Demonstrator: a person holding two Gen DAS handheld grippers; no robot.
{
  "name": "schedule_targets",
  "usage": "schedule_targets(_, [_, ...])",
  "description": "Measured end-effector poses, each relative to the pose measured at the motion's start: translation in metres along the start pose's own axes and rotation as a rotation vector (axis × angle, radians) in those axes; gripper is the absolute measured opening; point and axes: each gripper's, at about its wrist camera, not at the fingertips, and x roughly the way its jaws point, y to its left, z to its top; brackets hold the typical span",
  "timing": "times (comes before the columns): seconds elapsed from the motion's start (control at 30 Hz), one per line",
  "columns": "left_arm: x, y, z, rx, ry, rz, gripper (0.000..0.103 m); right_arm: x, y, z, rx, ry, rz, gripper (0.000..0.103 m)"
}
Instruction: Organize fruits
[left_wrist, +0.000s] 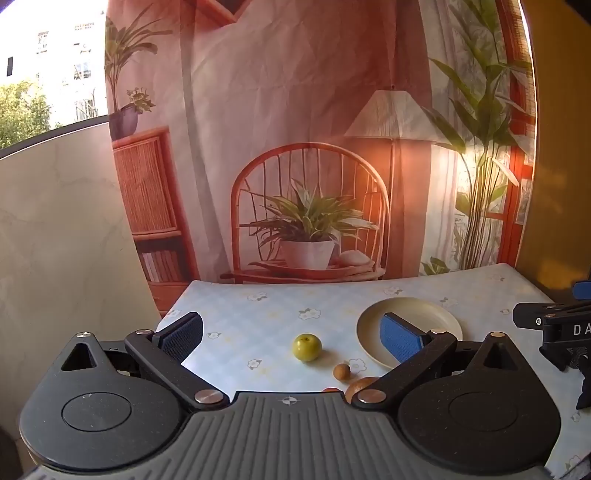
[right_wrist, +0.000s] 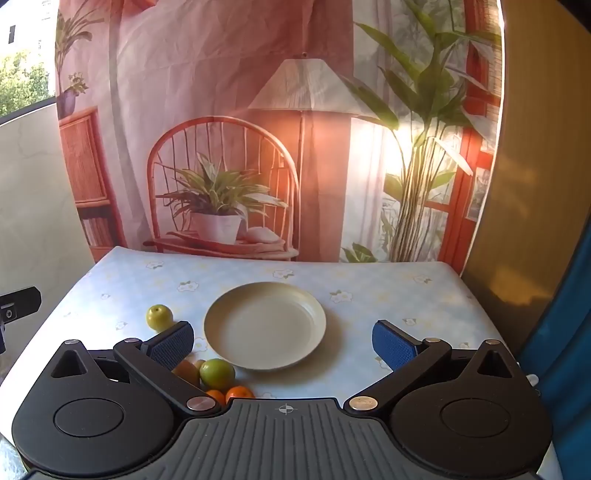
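Floral-patterned cloth covers the bench (right_wrist: 369, 280). On it sits a cream plate (right_wrist: 264, 325), bare. Both tools hover over the near edge: the left hand-held gripper (left_wrist: 291, 338) and the right hand-held gripper (right_wrist: 282, 343) stand wide open, gripping nothing. Left of the plate lies a green fruit (right_wrist: 159, 316), apart; nearer, touching the plate's rim, a lime (right_wrist: 217, 373) and small oranges (right_wrist: 239, 393) cluster.

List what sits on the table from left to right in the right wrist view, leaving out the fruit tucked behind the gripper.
Yellow-green apple → green lime → cream plate.
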Motion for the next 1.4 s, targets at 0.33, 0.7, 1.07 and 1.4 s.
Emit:
schedule_targets(0.33, [0.003,0.007,-0.004,0.01,0.001,-0.007,0.103,0.0,-0.001,0.001,0.004,0.002,-0.001,0.103])
schedule_targets(0.7, [0.005,0.004,-0.003,0.012,0.011,0.002,0.103,0.001,-0.001,-0.001,-0.002,0.004,0.0,0.103])
schedule_targets(1.07, [0.005,0.004,-0.003,0.012,0.011,0.004,0.103,0.001,-0.001,0.0,-0.002,0.005,-0.001,0.103])
schedule_targets(1.4, [0.006,0.004,-0.002,0.011,0.013,0.006,0.103,0.001,-0.001,0.0,-0.003,0.006,-0.001,0.103])
